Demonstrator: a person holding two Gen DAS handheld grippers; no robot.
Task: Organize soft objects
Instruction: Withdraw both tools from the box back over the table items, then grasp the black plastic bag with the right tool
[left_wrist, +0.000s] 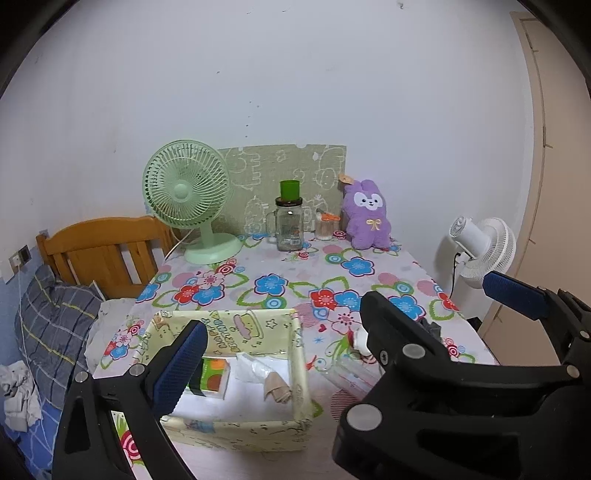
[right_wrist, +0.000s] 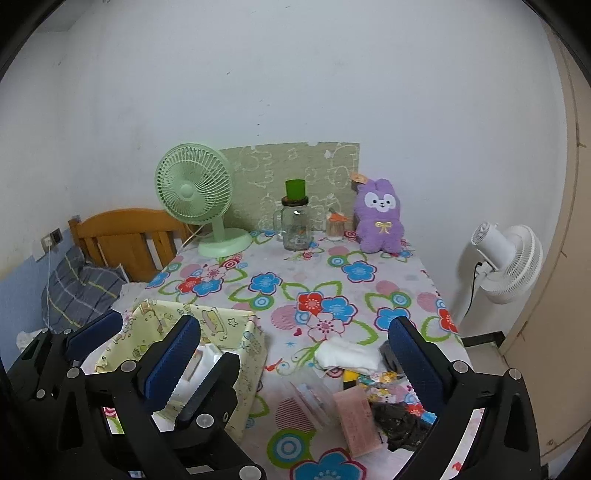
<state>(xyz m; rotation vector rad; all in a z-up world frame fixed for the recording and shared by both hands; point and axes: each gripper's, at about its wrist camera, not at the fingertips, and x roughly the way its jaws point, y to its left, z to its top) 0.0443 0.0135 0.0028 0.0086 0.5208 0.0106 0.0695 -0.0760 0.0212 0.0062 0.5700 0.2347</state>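
Operator: Right gripper (right_wrist: 295, 363) is standing with its jaws fully apart and nothing between them. Its pads are hanging above the loose pile at the near right of the flowered table (right_wrist: 295, 280).

Checker: Which item is lying nearest that gripper?

Operator: White folded cloth (right_wrist: 347, 356) is lying directly ahead, between the two fingers in the right wrist view and closer to the right-hand one. Its long axis is running across the view, left to right, so the jaws are standing in line with its length. In my judgement, a roll of the wrist is needed before closing across the narrow dimension.

Checker: And the destination?

Operator: Yellow fabric box (left_wrist: 295, 343) is sitting to the left of the cloth, at the near left of the table, open side up. Left gripper (left_wrist: 284, 328) is hovering over it, jaws also apart and empty. A beige folded piece (left_wrist: 275, 391) is already lying inside.

Checker: Which hand is nearer the cloth?

Operator: The right one. A dark crumpled item (right_wrist: 402, 424) and a pink flat pack (right_wrist: 356, 424) are lying nearer the camera; what material they are cannot be determined.
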